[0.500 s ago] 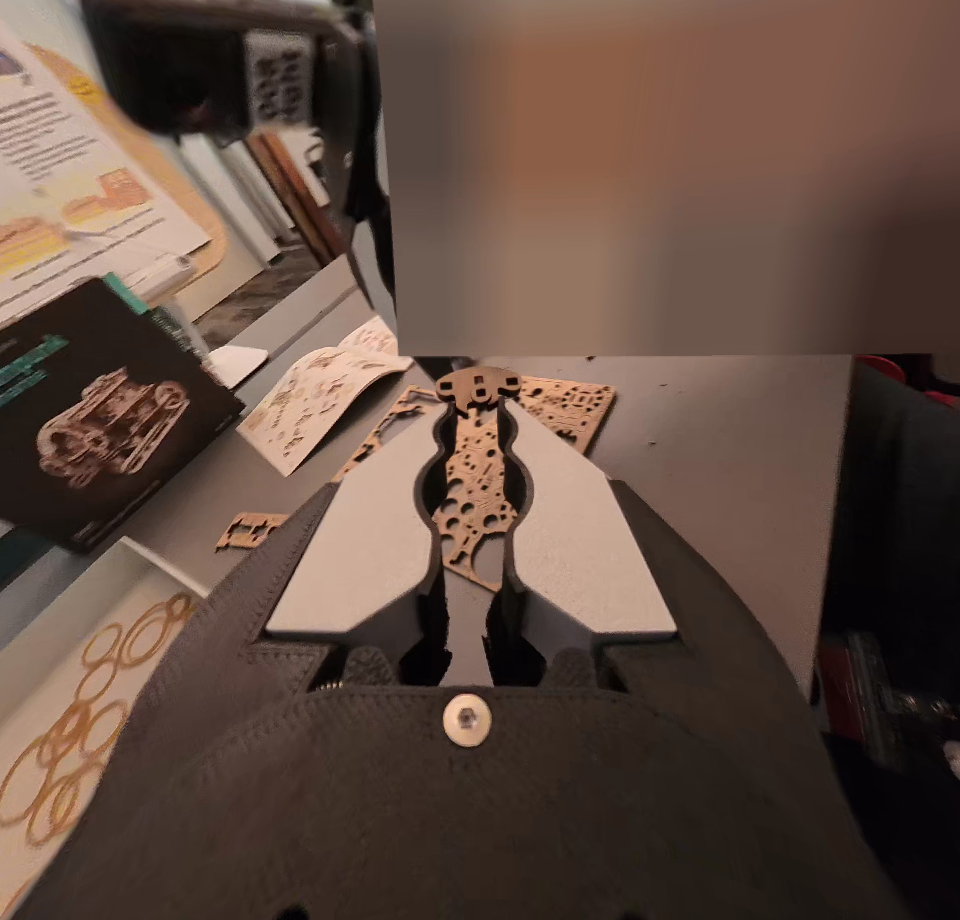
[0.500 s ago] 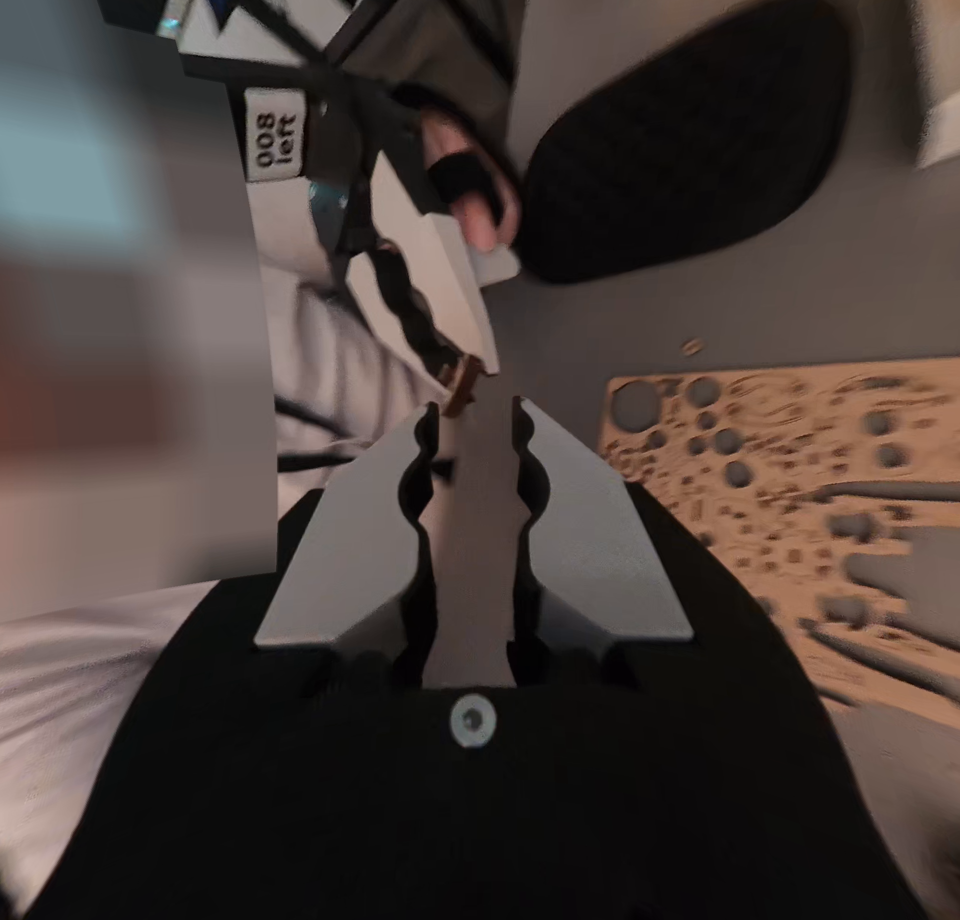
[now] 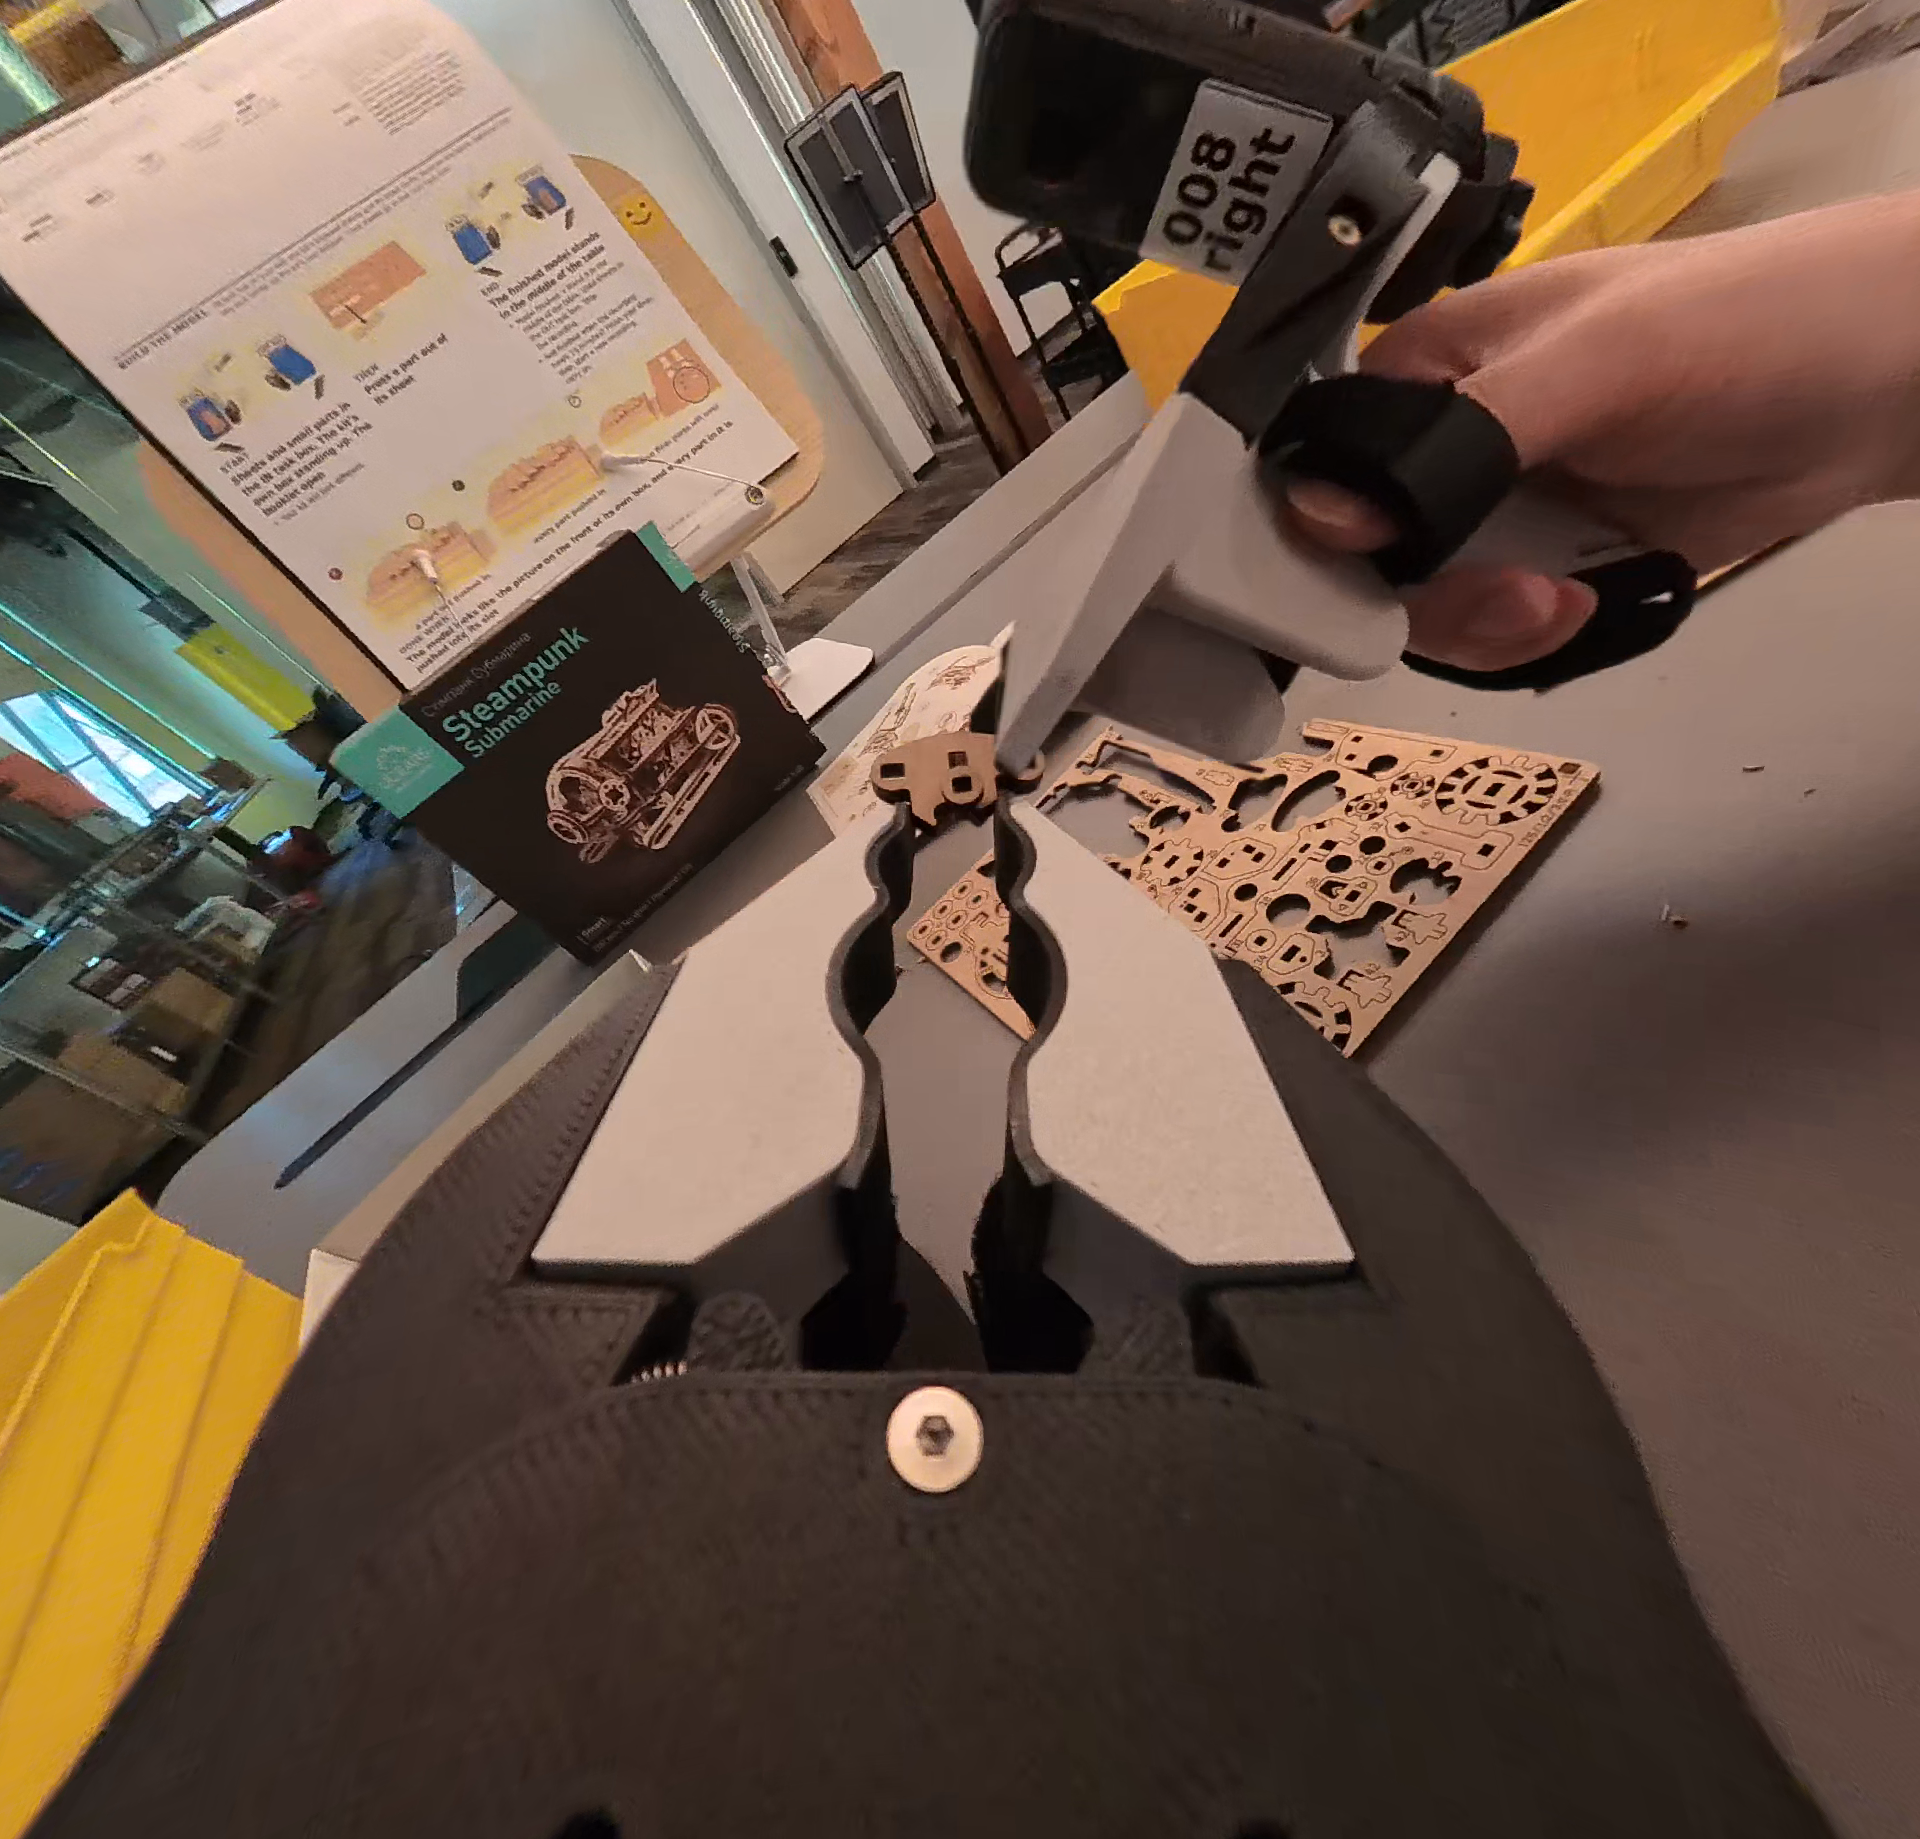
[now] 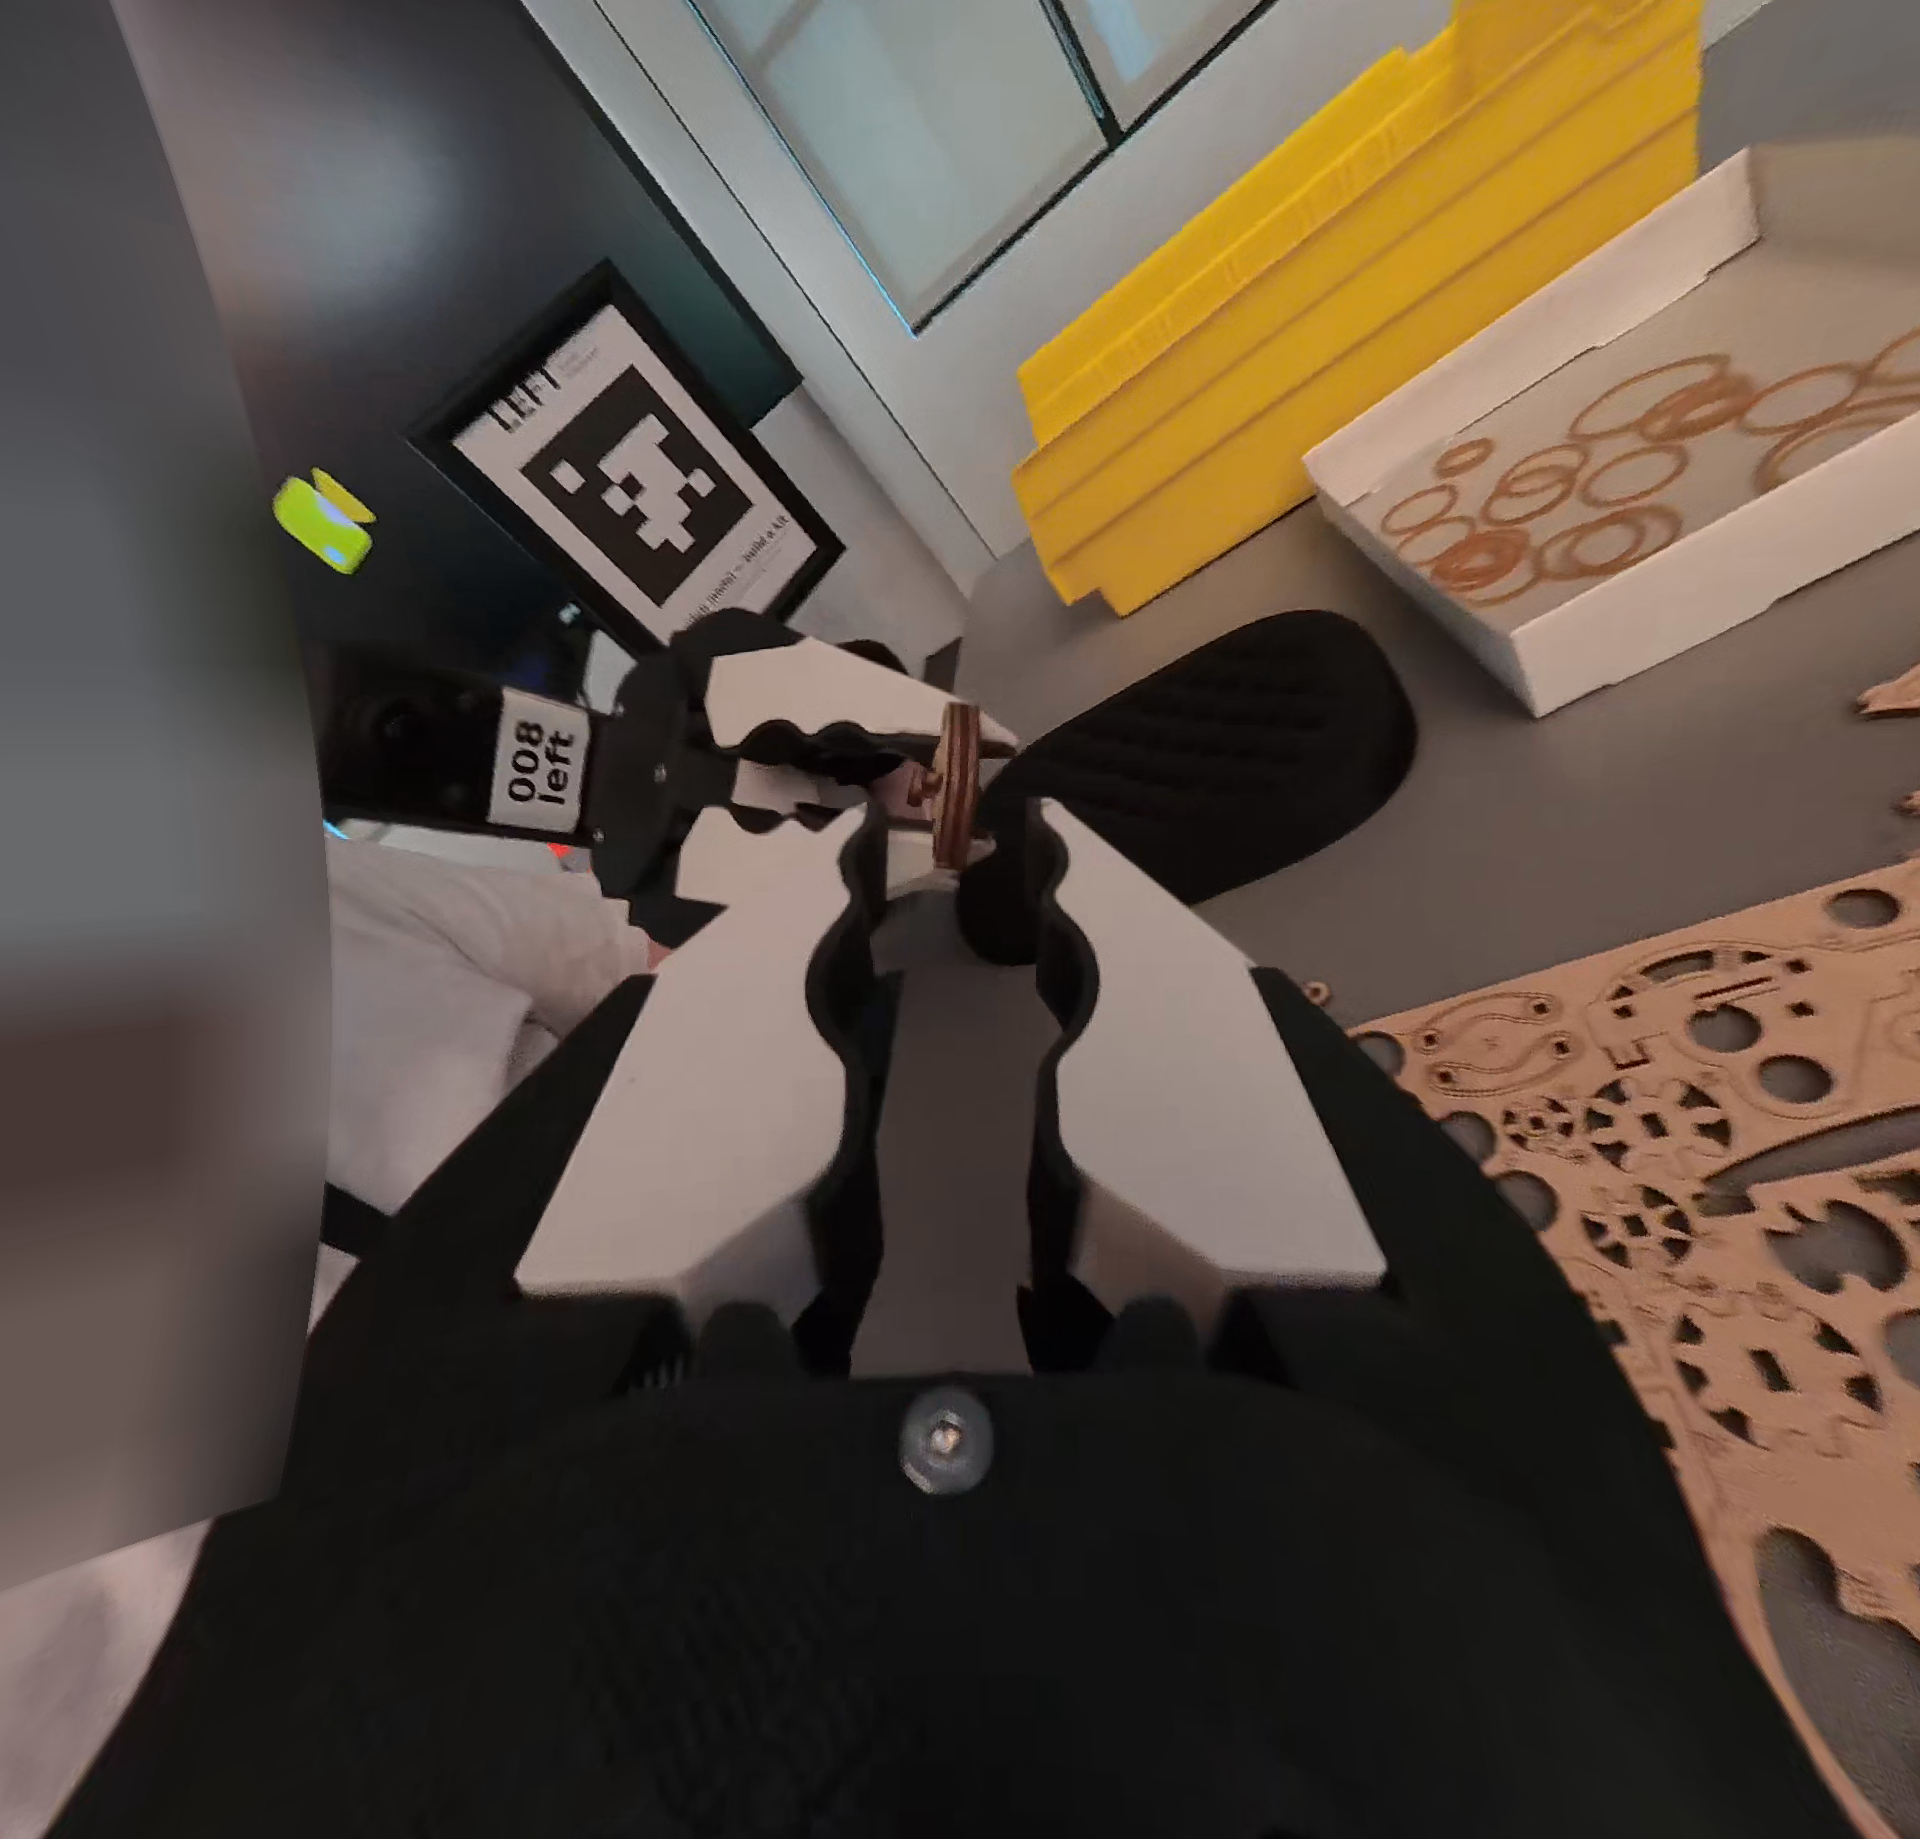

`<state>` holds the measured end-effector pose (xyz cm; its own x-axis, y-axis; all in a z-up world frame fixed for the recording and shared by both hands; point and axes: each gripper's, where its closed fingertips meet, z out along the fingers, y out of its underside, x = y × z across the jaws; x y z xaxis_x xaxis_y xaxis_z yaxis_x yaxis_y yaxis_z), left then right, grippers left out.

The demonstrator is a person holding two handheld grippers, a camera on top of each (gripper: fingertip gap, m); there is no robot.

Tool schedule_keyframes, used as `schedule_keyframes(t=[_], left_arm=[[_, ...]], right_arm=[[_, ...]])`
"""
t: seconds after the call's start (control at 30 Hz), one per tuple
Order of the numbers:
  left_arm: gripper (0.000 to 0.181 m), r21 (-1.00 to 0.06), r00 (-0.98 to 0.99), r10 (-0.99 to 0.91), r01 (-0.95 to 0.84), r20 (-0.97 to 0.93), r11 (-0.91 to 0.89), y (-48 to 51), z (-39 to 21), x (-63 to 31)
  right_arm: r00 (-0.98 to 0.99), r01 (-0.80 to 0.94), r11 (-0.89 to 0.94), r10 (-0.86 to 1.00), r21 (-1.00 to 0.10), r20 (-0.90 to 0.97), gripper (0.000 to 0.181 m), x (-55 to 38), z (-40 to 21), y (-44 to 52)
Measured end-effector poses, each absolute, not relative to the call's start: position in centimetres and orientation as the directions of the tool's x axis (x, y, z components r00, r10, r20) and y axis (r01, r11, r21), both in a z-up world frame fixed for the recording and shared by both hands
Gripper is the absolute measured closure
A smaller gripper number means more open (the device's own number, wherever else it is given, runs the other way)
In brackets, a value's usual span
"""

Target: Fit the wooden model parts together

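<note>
My left gripper [image 3: 951,828] is shut on a small flat wooden part [image 3: 940,781], which sticks out past its fingertips above the grey table [image 3: 1610,1218]. My right gripper [image 3: 1010,750] comes down from the upper right, held by a hand [image 3: 1662,387], with its tips at the part's right end. In the right wrist view the part [image 4: 956,792] shows edge-on between my right gripper's [image 4: 951,828] fingers, which stand apart on either side of it. The left gripper [image 4: 904,776] holds the part from the left. A laser-cut wooden sheet [image 3: 1351,854] lies flat behind; it also shows in the right wrist view [image 4: 1662,1114].
The dark kit box [image 3: 582,761] and an open booklet [image 3: 925,688] stand at the far left, before an instruction board [image 3: 364,335]. A white tray [image 4: 1558,636] of thin rings, yellow bins [image 4: 1351,283] [image 3: 104,1374] and a black oval pad [image 4: 1226,750] lie nearby. Less than 4 cm separates the two grippers' tips.
Both views have swung and sharpened. My right gripper has come down from the upper left onto the right end of the part. My left gripper still holds the part.
</note>
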<state>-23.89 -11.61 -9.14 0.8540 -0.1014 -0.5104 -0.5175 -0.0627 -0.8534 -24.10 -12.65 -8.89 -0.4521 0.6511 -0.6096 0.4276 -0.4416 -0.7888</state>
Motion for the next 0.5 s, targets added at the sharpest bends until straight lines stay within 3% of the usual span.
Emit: schedule_keyframes(t=[0.13,0.33,0.4,0.5], left_arm=[[0.168,-0.852,0.854,-0.071,-0.519,-0.515,-0.069,-11.4,-9.0,-24.1],[0.168,-0.853,0.854,-0.06,-0.519,-0.516,-0.058,-11.3,-9.0,-24.0],[0.168,-0.852,0.853,-0.061,-0.521,-0.518,-0.057,-11.2,-9.0,-23.8],[0.168,-0.852,0.854,-0.06,-0.52,-0.517,-0.053,-11.1,-8.9,-23.6]], right_arm=[[-0.445,0.427,-0.483,0.624,-0.764,-0.643,0.162,-24.2,-9.0,-12.3],[-0.449,0.25,-0.383,0.768,-0.889,-0.457,0.168,-23.7,-7.2,-10.6],[-0.437,0.204,-0.34,0.808,-0.918,-0.396,0.181,-23.5,-6.6,-10.3],[-0.435,0.246,-0.343,0.797,-0.907,-0.419,0.181,-23.6,-7.1,-10.8]])
